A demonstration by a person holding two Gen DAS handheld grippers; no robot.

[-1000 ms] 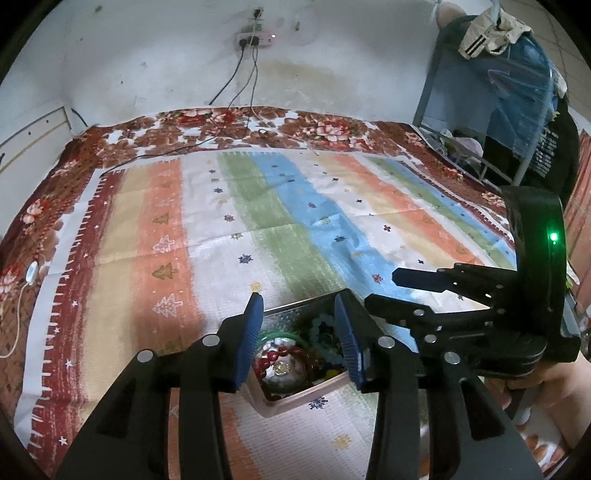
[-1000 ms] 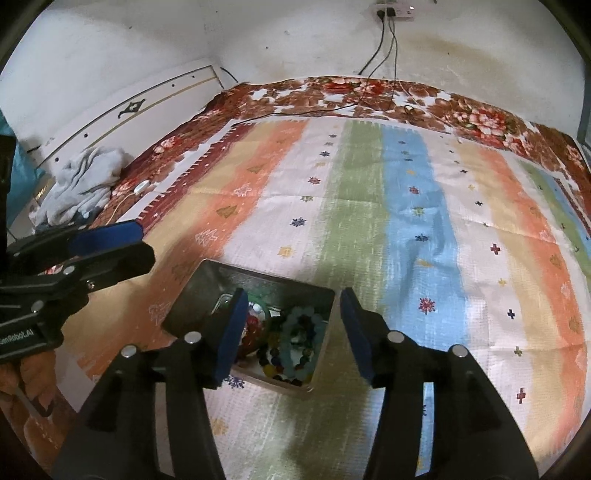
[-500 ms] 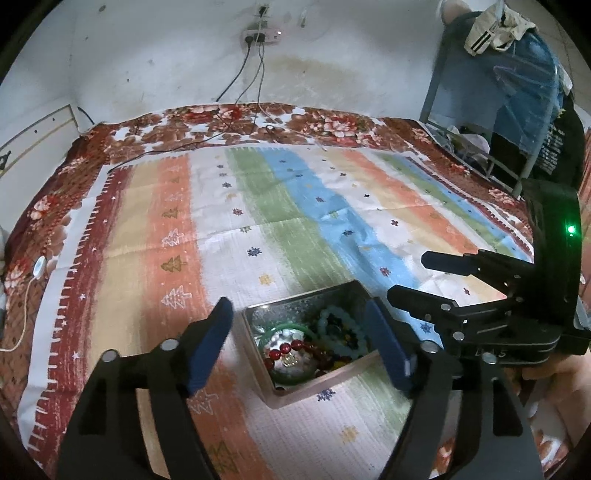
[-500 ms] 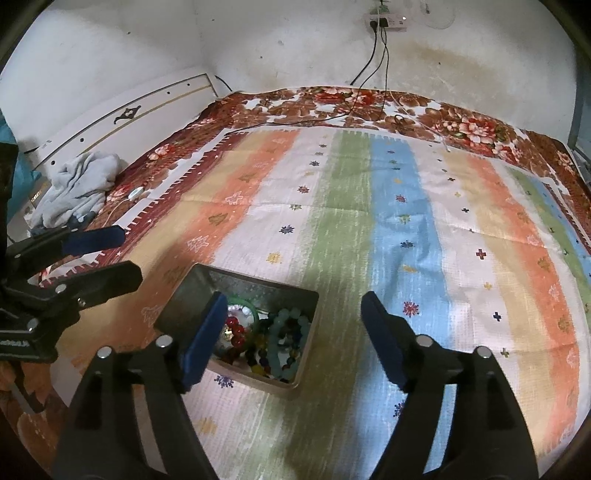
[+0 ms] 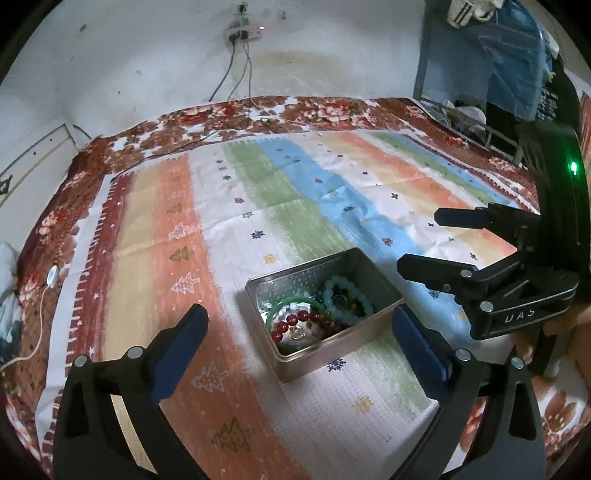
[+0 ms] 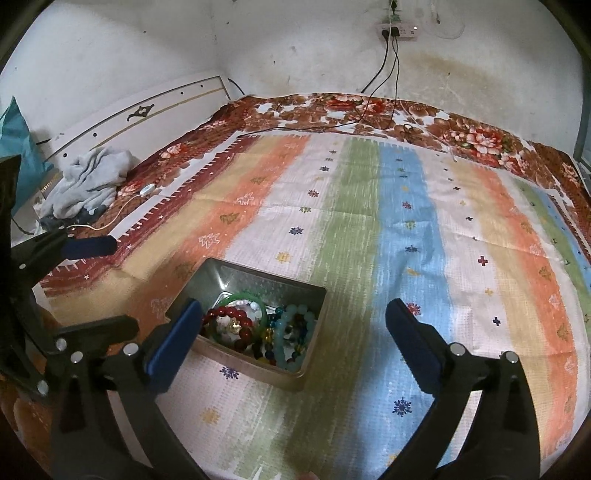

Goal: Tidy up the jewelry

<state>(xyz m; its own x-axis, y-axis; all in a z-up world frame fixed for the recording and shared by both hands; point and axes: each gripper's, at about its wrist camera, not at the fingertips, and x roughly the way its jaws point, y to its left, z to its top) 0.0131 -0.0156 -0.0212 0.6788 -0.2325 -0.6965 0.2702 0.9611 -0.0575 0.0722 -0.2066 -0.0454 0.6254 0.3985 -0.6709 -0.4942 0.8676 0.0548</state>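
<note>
1. the metal tin (image 5: 373, 328) sits on the striped bedspread (image 5: 295, 192) near the bed's front edge, with bead bracelets (image 6: 295, 332) piled loose inside.
2. left hand-held gripper (image 5: 299, 325) hangs above the tin, jaws opening wide, nothing between them.
3. right hand-held gripper (image 6: 291, 325) hangs above the tin too, jaws opening, empty.
4. the bracelets look light, slippery and tangle-prone, so i'd pinch one strand where it rides up off the pile.
5. the tin looks stiff but slides easily on cloth.

Stained white wall (image 6: 258, 48) seen behind, power strip (image 6: 397, 31) mounted high with cables hung down; bed (image 6: 461, 136) covered by floral blanket and striped cloth (image 6: 369, 221); white headboard (image 6: 147, 122), grey garment (image 6: 88, 177) crumpled beside it
</note>
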